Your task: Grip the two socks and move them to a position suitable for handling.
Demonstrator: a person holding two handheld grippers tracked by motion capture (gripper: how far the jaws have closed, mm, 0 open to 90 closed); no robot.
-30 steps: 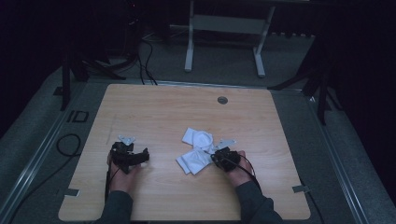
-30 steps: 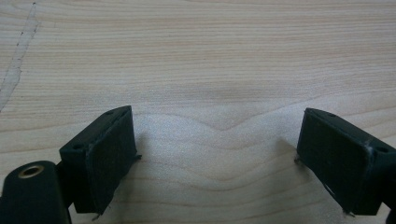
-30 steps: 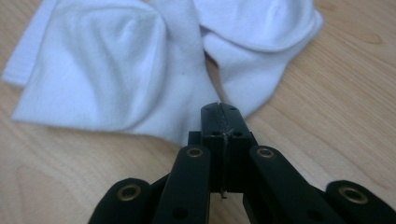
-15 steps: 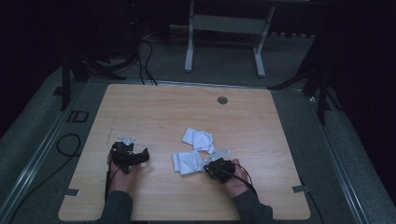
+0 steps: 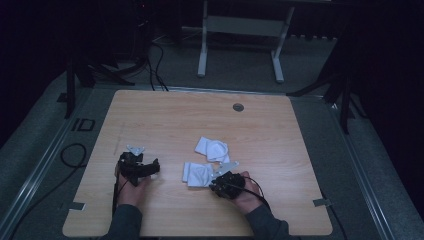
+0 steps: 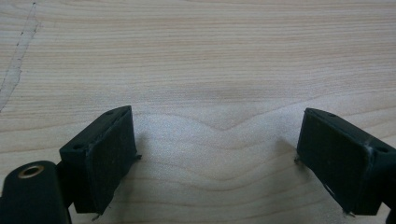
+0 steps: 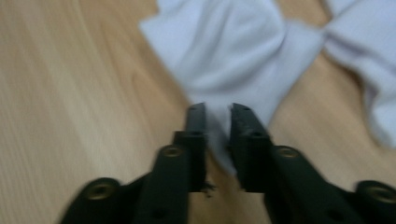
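Observation:
Two white folded cloths lie mid-table: the far one (image 5: 212, 148) and the near one (image 5: 196, 173). My right gripper (image 5: 216, 181) sits at the near cloth's right edge. In the right gripper view its jaws (image 7: 218, 116) stand a narrow gap apart, having just been opening, with a corner of the near white cloth (image 7: 224, 56) lying between them. The far cloth (image 7: 364, 51) shows at the upper right of that view. My left gripper (image 5: 154, 167) rests on the table's left side, its jaws (image 6: 215, 140) wide open over bare wood with nothing between them.
The wooden table (image 5: 165, 120) has a round cable grommet (image 5: 238, 107) near its far edge. A white desk frame (image 5: 240, 30) stands on the floor beyond the table. Cables (image 5: 75, 155) lie on the grey floor at the left.
The right hand has moved left and toward the near table edge, dragging the near cloth slightly away from the far one. Its jaws have parted a little. The left hand has stayed put.

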